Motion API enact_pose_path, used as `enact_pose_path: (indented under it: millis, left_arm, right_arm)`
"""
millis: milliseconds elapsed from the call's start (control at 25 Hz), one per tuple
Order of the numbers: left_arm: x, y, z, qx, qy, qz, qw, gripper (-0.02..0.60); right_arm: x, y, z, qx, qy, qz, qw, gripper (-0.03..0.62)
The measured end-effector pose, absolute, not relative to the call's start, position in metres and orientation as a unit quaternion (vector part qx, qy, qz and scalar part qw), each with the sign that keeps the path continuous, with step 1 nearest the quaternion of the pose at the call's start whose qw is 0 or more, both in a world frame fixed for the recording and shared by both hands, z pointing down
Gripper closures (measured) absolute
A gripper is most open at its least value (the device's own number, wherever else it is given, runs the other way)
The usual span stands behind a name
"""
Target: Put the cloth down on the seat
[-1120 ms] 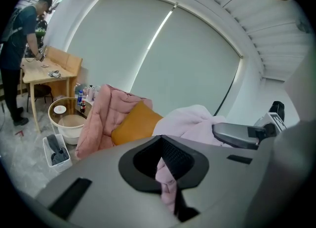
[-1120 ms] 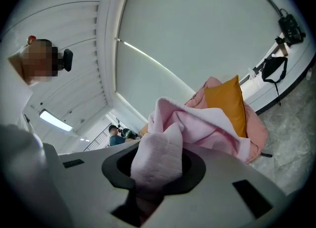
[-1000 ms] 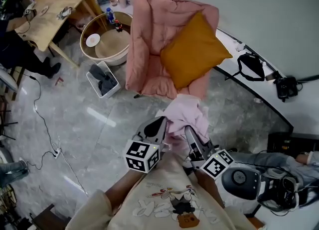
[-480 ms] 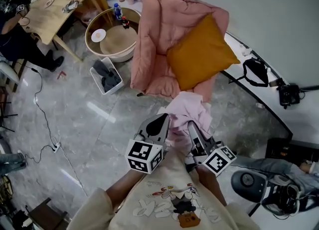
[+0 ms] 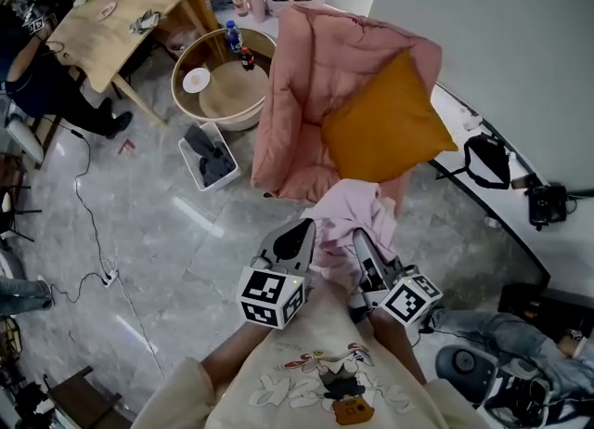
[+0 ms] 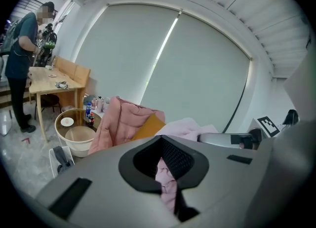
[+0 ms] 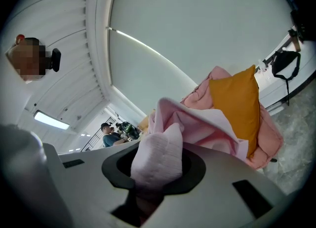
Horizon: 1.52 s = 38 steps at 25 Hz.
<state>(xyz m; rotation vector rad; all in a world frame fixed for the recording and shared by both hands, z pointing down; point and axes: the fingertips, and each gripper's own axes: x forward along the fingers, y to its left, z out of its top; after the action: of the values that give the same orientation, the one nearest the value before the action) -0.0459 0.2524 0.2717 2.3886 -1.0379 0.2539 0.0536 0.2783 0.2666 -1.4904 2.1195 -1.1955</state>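
Cloth (image 5: 357, 215) closer to seat (image 5: 292, 162) than before, left gripper (image 5: 302, 232), right gripper (image 5: 362, 241) gripping

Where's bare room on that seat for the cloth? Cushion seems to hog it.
Bare seat shows only at the front left in the head view, between the chair arm and the orange cushion. The cushion covers the rest, up to the backrest. The cloth, clamped by left gripper and right gripper, hangs near the front edge.

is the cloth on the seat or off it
Off: the cloth hangs bunched, pinched in the left claw and right claw, before the chair.
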Motion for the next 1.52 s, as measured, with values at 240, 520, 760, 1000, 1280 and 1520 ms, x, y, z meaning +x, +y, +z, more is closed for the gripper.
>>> enact_pose_path:
  millis: [240,520,760,1000,1280,1520]
  left_arm:
    - [-0.02,0.198,0.267,0.874,-0.401,0.096,0.256,0.577]
    - [0.005,0.143,0.26,0.863,-0.427,0.1,0.251,0.577]
    - [0.025,0.094,0.264,0.849,-0.449,0.106,0.258,0.577]
    - [0.043,0.053,0.269,0.827,-0.486,0.106,0.263,0.577]
    - [0.063,0.024,0.274,0.812,-0.506,0.114,0.266,0.577]
    - [0.068,0.009,0.272,0.806,-0.519,0.108,0.263,0.577]
  right_arm:
    - [0.076,0.216,0.26,-0.498,0.753,-0.41,0.131,0.491]
    - [0.106,0.15,0.268,-0.476,0.76,-0.427,0.114,0.491]
    - [0.124,0.095,0.273,-0.451,0.769,-0.439,0.11,0.491]
    - [0.137,0.051,0.269,-0.407,0.781,-0.458,0.124,0.491]
    - [0.152,0.02,0.273,-0.388,0.788,-0.462,0.122,0.491]
    - [0.155,0.0,0.28,-0.379,0.789,-0.471,0.113,0.49]
